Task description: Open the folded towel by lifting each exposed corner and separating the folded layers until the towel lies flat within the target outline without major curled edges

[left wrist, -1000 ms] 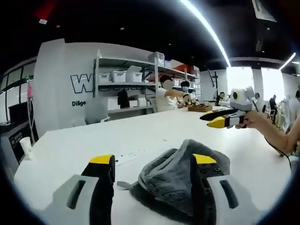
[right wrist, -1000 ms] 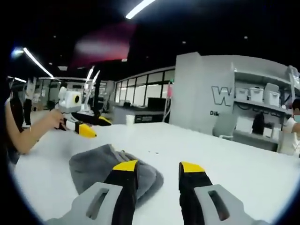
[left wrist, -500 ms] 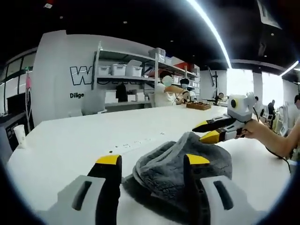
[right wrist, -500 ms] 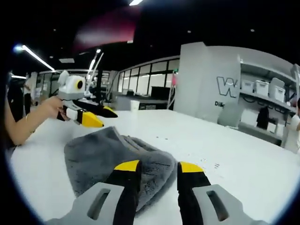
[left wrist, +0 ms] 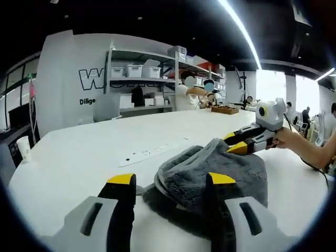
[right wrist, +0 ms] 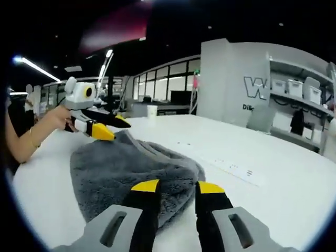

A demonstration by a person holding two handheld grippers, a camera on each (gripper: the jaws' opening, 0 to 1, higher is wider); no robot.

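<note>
A grey plush towel [left wrist: 210, 170] lies folded and bunched on the white table [left wrist: 79, 163]. My left gripper [left wrist: 171, 179] stands open at its near edge, and its right jaw overlaps the cloth. Across the towel, a hand [left wrist: 294, 139] holds my right gripper [left wrist: 234, 143], whose tips are slightly apart at the raised far fold. In the right gripper view, the right gripper [right wrist: 177, 186] is open with a narrow gap over the towel [right wrist: 121, 168] edge. There the left gripper [right wrist: 115, 127] touches the far side.
A white strip with small marks [left wrist: 152, 153] lies on the table beyond the towel. A paper cup [left wrist: 23, 147] stands at the table's far left edge. Shelves with bins [left wrist: 142, 71] and people [left wrist: 189, 97] are at the back.
Both grippers have closed in on the towel from opposite sides, and their tips now reach its edges. The right gripper's jaws have narrowed a little. The towel looks slightly more spread.
</note>
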